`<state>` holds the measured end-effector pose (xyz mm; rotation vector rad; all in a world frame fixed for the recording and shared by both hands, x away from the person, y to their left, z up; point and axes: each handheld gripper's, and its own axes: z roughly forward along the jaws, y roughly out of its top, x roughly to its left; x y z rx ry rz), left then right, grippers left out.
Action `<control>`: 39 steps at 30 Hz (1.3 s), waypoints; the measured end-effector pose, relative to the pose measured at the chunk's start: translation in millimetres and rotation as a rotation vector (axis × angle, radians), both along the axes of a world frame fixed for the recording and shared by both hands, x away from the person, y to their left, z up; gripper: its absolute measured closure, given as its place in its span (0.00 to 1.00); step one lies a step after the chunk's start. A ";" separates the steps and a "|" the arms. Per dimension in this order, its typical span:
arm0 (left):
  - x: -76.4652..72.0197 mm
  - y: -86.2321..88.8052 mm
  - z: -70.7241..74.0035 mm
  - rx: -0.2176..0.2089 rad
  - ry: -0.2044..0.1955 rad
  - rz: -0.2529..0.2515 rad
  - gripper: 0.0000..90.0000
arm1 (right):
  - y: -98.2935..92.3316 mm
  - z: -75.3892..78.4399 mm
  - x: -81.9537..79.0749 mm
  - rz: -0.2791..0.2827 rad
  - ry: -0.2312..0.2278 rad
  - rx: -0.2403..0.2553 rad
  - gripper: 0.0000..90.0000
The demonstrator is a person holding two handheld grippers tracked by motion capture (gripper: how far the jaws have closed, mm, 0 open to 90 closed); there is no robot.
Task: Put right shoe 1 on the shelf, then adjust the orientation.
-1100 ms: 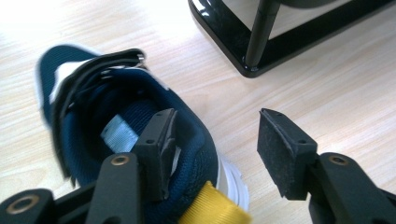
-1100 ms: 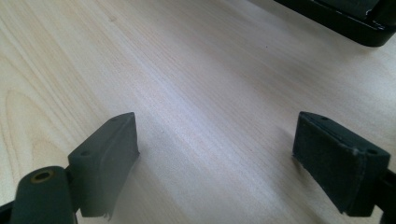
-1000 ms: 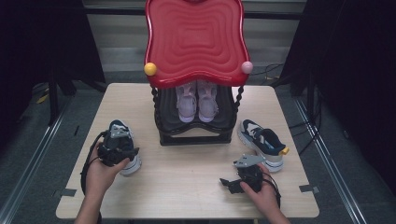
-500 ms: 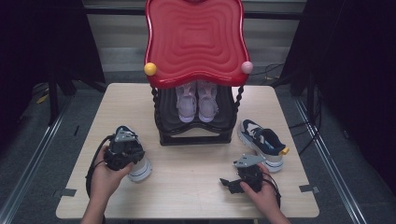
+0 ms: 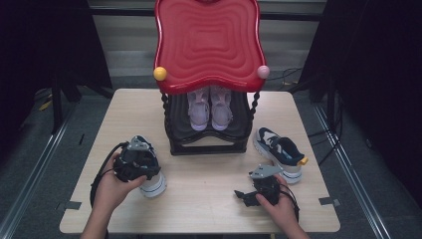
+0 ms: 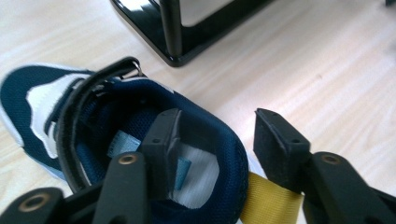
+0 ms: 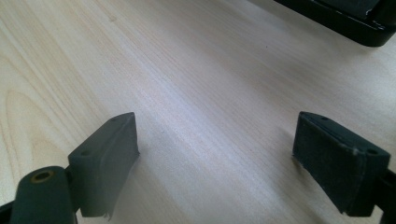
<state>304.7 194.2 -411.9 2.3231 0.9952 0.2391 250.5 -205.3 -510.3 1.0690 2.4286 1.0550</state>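
A navy and white shoe [image 5: 152, 183] lies on the table [image 5: 209, 199] at the front left. In the left gripper view the shoe [image 6: 56, 93] has a yellow heel loop [image 6: 273, 198]. My left gripper [image 6: 219, 135] straddles its heel collar, one jaw inside the shoe and one outside. Its jaws have just been opening, and a gap shows between the outer pad and the heel. From above, the left gripper [image 5: 139, 158] covers the shoe's heel. My right gripper [image 7: 215, 140] stands open just above bare wood, also visible as the right gripper [image 5: 244, 195] at the front right.
A black rack [image 5: 209, 144] with a red wavy top [image 5: 206, 45] stands at the table's back middle, with a pair of pink shoes [image 5: 209, 109] on its shelf. A second navy shoe [image 5: 278, 149] lies right of the rack. Bare wood spreads between my hands.
My left hand and the navy shoe have shifted a little to the right and nearer to the table's front edge. The right hand has stayed put.
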 end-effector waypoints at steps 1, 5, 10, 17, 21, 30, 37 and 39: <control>1.2 0.5 0.6 0.014 0.009 -0.014 0.52 | 0.0 0.0 0.1 0.001 -0.001 0.000 0.15; 4.4 0.1 2.5 0.044 0.014 -0.049 0.51 | 0.0 0.0 0.0 0.000 0.000 0.000 0.15; 5.3 -2.3 3.6 0.071 -0.004 -0.078 0.48 | 0.0 0.0 0.0 0.000 0.000 0.000 0.15; 10.1 -1.6 6.7 0.115 0.003 -0.155 0.46 | 0.0 0.0 0.0 0.000 0.000 0.000 0.15; 15.3 -4.3 9.8 0.162 0.028 -0.194 0.46 | 0.0 0.0 0.0 0.000 0.000 0.000 0.15; 26.0 -6.4 13.0 0.235 0.111 -0.314 0.46 | -0.1 0.0 0.1 0.001 0.001 0.001 0.15; 25.5 -13.8 15.3 0.231 0.161 -0.339 0.72 | 0.1 -0.1 0.8 0.003 0.002 0.004 0.15; 25.7 -16.1 14.9 0.227 0.169 -0.311 0.77 | 0.1 -0.2 0.8 0.003 0.001 0.003 0.15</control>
